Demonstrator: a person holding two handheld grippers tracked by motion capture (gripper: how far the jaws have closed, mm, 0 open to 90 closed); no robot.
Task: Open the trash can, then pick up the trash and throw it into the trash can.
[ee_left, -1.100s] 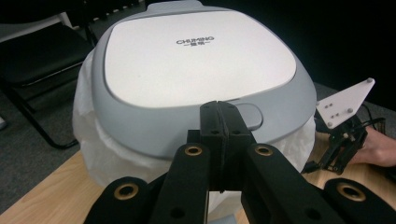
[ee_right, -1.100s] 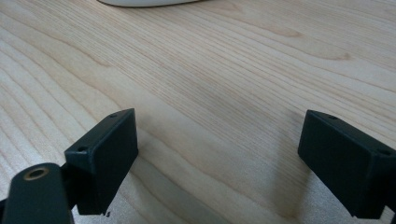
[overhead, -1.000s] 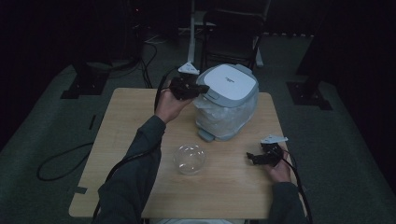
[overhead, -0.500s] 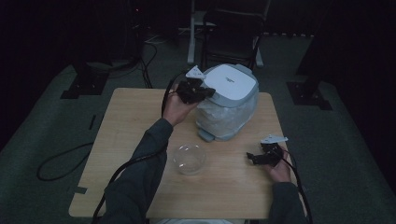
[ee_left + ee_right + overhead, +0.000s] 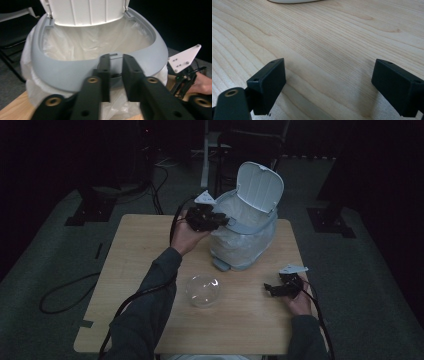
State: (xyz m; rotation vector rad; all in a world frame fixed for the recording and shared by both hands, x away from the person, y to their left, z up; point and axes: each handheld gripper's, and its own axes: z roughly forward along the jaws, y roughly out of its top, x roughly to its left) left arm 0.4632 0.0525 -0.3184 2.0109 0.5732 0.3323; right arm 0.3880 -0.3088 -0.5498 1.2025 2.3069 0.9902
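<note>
A grey-rimmed small bin (image 5: 240, 251) with a white plastic liner (image 5: 95, 42) stands at the table's far middle, its white lid (image 5: 260, 185) standing up open. My left gripper (image 5: 220, 221) is at the bin's near-left rim. Its jaws have just been opening and stand a narrow gap apart (image 5: 116, 60) around the small latch tab on the rim (image 5: 62, 72), gripping nothing. My right gripper (image 5: 270, 290) rests low over the table at the near right, jaws wide apart (image 5: 328, 75) over bare wood. It shows beside the bin (image 5: 185, 75) too.
A clear round bowl (image 5: 203, 290) sits on the wooden table (image 5: 135, 265) in front of the bin, between both hands. Black cables trail from the grippers over the near edge. Dark floor with stands and a chair surrounds the table.
The bin's lid, down before, now stands up open. The left gripper stayed at the front rim and its jaws have parted slightly. The right gripper has not moved.
</note>
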